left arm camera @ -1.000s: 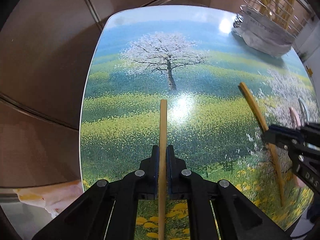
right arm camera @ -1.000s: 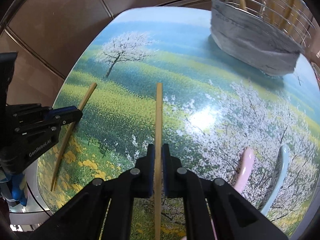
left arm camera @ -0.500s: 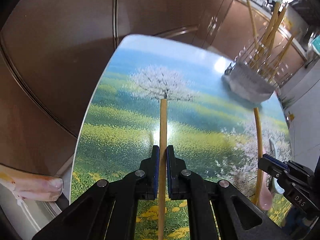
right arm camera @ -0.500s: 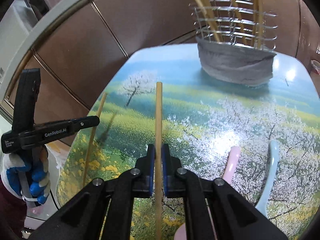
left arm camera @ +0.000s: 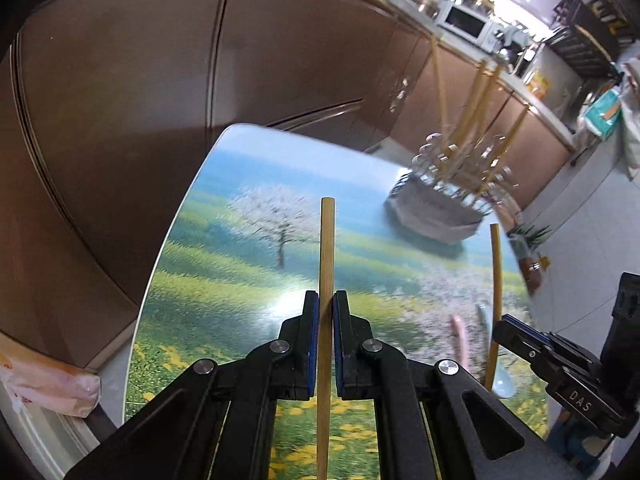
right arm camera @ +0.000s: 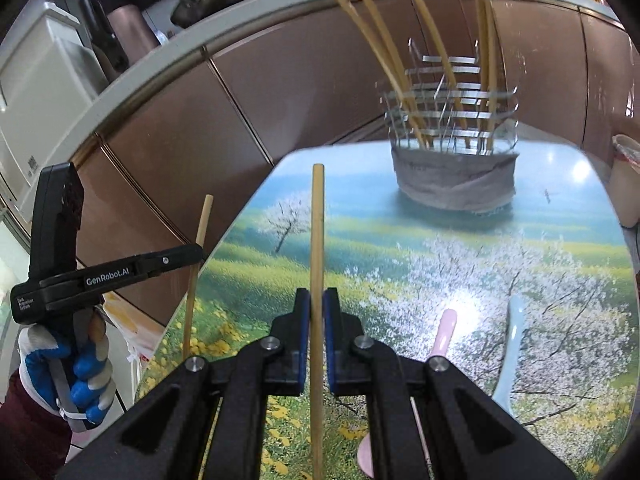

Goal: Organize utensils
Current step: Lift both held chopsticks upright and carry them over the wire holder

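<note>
My left gripper [left arm camera: 326, 300] is shut on a wooden chopstick [left arm camera: 326, 248] that sticks forward, lifted above the table. My right gripper [right arm camera: 316, 298] is shut on a second chopstick [right arm camera: 317, 232], also held off the table. Each gripper shows in the other's view: the right one [left arm camera: 500, 328] with its chopstick [left arm camera: 496, 264], the left one [right arm camera: 198, 254] with its chopstick [right arm camera: 202, 220], held by a gloved hand [right arm camera: 80, 364]. A wire utensil holder [right arm camera: 452, 120] with several chopsticks stands at the table's far side. A pink spoon [right arm camera: 442, 334] and a light blue spoon [right arm camera: 510, 344] lie on the table.
The table [right arm camera: 500, 248] has a printed landscape of blossom trees and yellow fields. A grey cloth [right arm camera: 452, 184] wraps the holder's base. Brown cabinet fronts [left arm camera: 140, 100] run behind and left of the table. A microwave [left arm camera: 466, 20] sits on the far counter.
Both grippers have risen from near the tabletop with their chopsticks and tilted up, so the holder and the counter have come into view. The spoons lie where they were.
</note>
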`<state>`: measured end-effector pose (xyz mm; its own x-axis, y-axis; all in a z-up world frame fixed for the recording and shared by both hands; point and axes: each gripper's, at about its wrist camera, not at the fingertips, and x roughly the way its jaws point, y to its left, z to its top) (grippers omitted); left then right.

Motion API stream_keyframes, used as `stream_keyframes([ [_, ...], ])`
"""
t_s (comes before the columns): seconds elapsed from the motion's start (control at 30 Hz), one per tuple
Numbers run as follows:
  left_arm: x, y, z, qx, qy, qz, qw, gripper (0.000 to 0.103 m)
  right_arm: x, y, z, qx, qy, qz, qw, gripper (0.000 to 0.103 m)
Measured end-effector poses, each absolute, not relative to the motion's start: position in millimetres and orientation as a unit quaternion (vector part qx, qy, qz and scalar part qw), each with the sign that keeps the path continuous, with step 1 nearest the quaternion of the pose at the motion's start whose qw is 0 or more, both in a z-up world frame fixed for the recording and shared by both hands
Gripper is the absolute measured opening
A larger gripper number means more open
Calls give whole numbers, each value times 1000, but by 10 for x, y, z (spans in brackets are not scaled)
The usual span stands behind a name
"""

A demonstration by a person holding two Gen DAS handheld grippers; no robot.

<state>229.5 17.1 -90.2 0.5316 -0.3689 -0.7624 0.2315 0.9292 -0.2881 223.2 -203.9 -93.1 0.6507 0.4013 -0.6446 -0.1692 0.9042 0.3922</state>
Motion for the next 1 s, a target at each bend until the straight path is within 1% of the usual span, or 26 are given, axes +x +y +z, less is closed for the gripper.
stream_keyframes([
  [0.27, 2297, -39, -422, -94, 402, -214, 885, 7, 2155, -2309, -387, 157, 319, 151, 922, 6],
  [0.57, 2538, -515, 346, -107, 304, -271, 907, 7, 2352, -2674, 299, 145, 210, 139, 957, 6],
  [0.77, 2833, -849, 711, -113, 237, -300, 917, 7, 2669, -2961, 588, 145, 146, 138, 969, 6],
  [1.0, 3224, -1244, 933, -117, 177, -325, 922, 7, 3107, -3213, 702, 140, 92, 133, 977, 6],
])
